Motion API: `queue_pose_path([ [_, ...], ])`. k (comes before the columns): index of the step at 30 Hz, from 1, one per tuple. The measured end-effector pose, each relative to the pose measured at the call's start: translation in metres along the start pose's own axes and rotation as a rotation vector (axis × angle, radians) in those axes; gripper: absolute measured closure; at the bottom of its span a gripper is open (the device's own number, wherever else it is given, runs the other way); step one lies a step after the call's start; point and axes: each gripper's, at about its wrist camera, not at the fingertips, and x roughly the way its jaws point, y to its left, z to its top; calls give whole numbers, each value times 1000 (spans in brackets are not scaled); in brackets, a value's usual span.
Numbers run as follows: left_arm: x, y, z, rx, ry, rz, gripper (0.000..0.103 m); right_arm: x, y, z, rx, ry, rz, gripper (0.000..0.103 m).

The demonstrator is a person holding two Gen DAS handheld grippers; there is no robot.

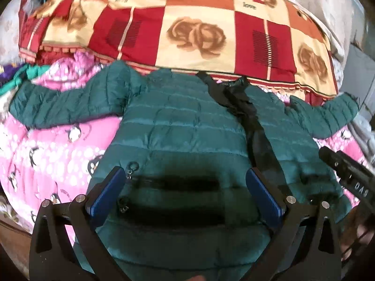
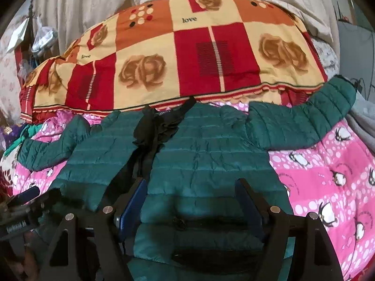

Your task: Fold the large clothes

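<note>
A dark green quilted puffer jacket lies flat on the bed, front up, unzipped, with black lining along the opening and both sleeves spread sideways. It fills the middle of the right wrist view too. My left gripper is open and empty, its blue pads just above the jacket's left lower front by a zipped pocket. My right gripper is open and empty above the right lower front. Each gripper shows at the other view's edge: the right one and the left one.
The jacket rests on a pink penguin-print quilt, also visible at the right. A red, orange and cream rose-patterned blanket is piled behind the collar. Loose clothes lie at the far left. A curtain hangs behind.
</note>
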Motion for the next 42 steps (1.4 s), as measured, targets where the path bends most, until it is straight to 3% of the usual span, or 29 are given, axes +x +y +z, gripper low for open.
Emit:
queue_pose_path([
  [6,-3,-10,-5,47,-16,-20,0,-6,-5,-5,29,-9,5,28],
  [17,5,13,-3,-118,30,-84,0,-7,1,-13,-68,0,-41,28],
  [28,2,-10,-6,17,4,-58,0,-7,-9,-13,-35,-1,-31,28],
  [35,9,1,-4,-50,40,-57,0,-8,-7,-14,-28,-5,-26,28],
  [42,11,-1,-5,-40,40,-47,0,-12,-5,-15,-25,-15,-20,28],
])
